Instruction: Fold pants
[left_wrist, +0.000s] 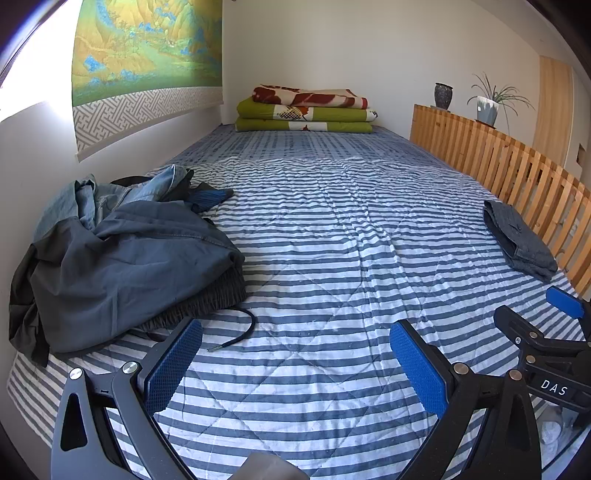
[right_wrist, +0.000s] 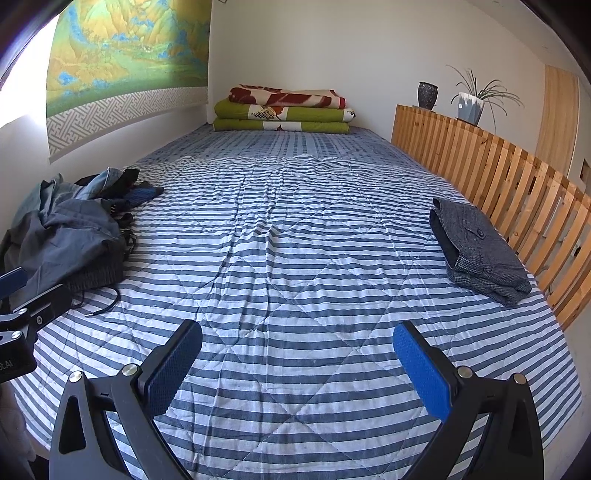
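1. Grey folded pants (right_wrist: 480, 247) lie beside the wooden rail (right_wrist: 517, 173); unfolded clothes pile (left_wrist: 122, 251) sits left on the bed (left_wrist: 332, 229).
2. Left tongs (left_wrist: 295, 373) and right tongs (right_wrist: 295, 373): both spread wide, empty.
3. Step in hand: fetching the next pair; likely reach into pile.

Daylight enters from the left; a blown-out white patch glares at the upper left edge of both views. The striped quilt (left_wrist: 314, 229) is bright and evenly lit, with soft shadows in its wrinkles. Focus is sharp in the centre. Strong fisheye bending curves the wooden rail (right_wrist: 498, 173) and wall hanging (left_wrist: 147, 55); corners are vignetted black.
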